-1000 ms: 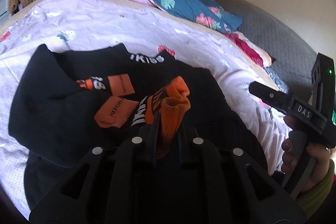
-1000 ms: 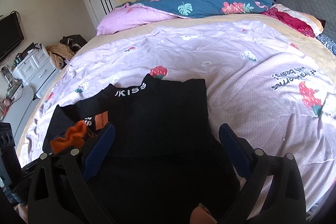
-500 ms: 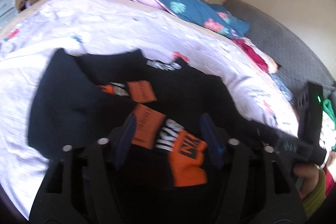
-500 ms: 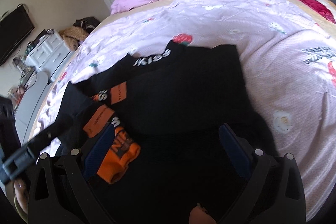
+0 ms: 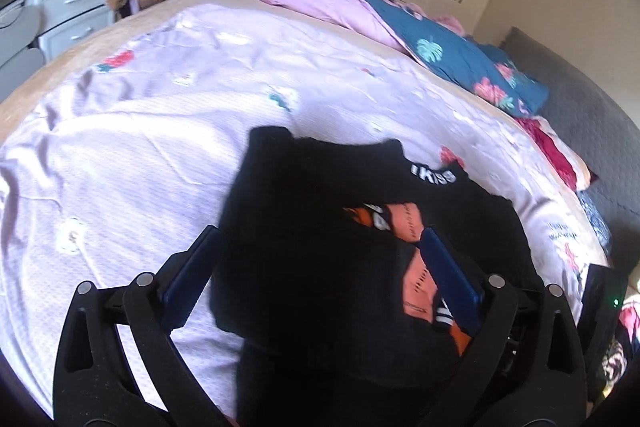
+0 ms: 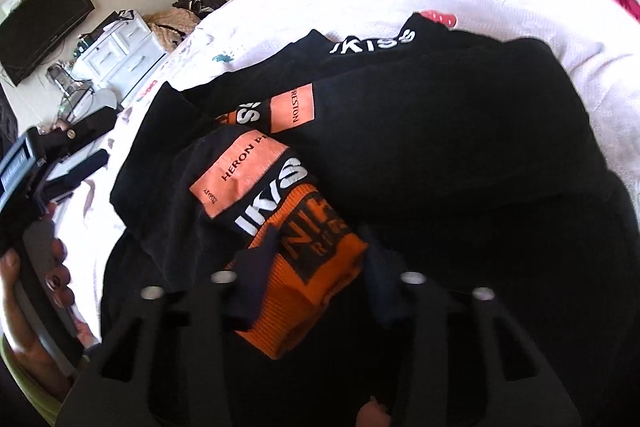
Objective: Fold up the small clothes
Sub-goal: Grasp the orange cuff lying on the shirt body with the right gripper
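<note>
Orange cuff [image 6: 308,267] sits clenched in the just-closing right tool [image 6: 320,279]; left tool [image 5: 320,279] just opened, empty.

Black hand-held gripper [image 5: 320,271], blue pads [image 5: 450,281], silver screws.

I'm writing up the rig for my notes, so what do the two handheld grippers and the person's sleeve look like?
Both are black plastic with cut-out frames and round silver rivets. The left gripper has dark blue pads, and its body carries a small label plate with unreadable lettering. The right gripper has dark pads. A yellow-green sleeve shows at the left wrist.
</note>
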`<action>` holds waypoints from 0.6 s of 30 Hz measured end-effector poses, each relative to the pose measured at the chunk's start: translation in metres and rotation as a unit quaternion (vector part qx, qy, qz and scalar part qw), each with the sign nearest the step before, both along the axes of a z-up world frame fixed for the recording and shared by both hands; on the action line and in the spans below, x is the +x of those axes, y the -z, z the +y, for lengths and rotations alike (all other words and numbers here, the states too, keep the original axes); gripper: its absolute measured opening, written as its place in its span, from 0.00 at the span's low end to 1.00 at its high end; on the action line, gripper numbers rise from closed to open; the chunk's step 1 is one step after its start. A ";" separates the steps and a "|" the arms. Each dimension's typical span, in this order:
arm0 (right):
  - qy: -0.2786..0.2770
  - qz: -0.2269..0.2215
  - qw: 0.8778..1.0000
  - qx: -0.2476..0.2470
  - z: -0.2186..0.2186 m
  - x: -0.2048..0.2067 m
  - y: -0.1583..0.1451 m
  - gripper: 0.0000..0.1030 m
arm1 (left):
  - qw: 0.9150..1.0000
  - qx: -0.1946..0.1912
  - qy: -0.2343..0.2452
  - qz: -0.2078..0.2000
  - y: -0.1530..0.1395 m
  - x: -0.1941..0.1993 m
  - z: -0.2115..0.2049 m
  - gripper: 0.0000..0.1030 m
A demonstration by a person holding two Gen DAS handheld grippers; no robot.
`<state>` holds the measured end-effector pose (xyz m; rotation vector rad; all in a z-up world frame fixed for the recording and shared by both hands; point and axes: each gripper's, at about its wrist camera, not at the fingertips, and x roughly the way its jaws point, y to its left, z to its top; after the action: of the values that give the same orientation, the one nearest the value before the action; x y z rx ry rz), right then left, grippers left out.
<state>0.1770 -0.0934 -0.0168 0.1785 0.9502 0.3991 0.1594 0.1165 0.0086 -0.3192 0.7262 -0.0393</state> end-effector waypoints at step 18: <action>-0.081 -0.222 0.970 -0.055 0.010 0.012 -0.154 0.08 | 0.997 -0.019 -0.075 -0.010 -0.001 -0.004 0.046 0.91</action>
<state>0.1889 -0.0831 0.1374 -0.0900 0.5423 0.5109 0.1551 0.1628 0.0096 -0.4086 0.6813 0.0860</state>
